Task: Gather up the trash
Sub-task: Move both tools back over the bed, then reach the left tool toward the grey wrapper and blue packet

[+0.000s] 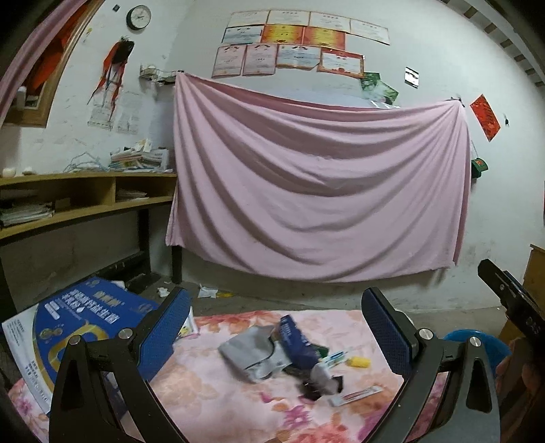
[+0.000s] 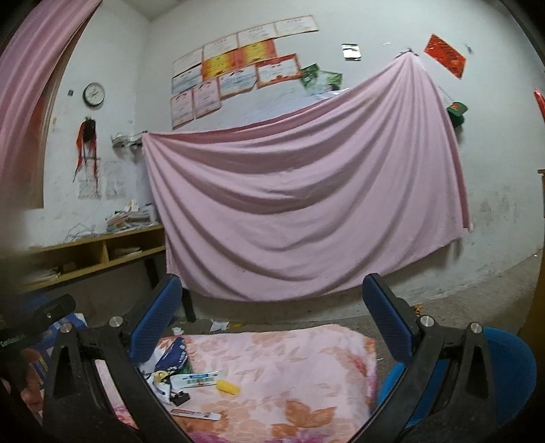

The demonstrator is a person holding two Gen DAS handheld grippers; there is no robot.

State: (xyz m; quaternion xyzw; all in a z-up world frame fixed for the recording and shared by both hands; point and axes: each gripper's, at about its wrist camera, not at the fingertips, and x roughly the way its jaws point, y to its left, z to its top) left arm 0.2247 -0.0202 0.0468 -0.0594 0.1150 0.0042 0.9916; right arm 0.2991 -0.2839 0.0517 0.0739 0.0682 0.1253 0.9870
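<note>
1. Up front, the left gripper [image 1: 276, 327] stands with its two blue-padded fingers spread wide and nothing between them, held above a floral blanket [image 1: 211, 385].
2. Likewise, the right gripper [image 2: 272, 317] has both blue pads far apart and grips nothing; it hangs over the same floral blanket [image 2: 289, 368].
3. Trash lies in one loose heap on the blanket: a crumpled silver wrapper [image 1: 250, 354], a dark blue packet [image 1: 296, 337] tilted against it, one white tube [image 2: 194, 379], one small yellow item [image 2: 227, 387], one flat white-and-red sachet [image 1: 357, 395] nearest the camera, and a small black piece [image 2: 180, 398].
4. From the left wrist view the heap sits between the two fingers; from the right wrist view it lies low and left, partly behind the left-side finger.
5. Beside the blanket, one large blue printed box [image 1: 85, 317] leans at the left, and one blue plastic bin [image 2: 511, 368] sits at the right.
6. Two scraps of white paper [image 1: 207, 292] lie on the concrete floor beyond the blanket.
7. Farther back, one pink sheet [image 1: 316, 184] hangs on the wall, one round clock [image 1: 139, 17] above left, and one wooden shelf [image 1: 88, 191] holds stacked papers.
</note>
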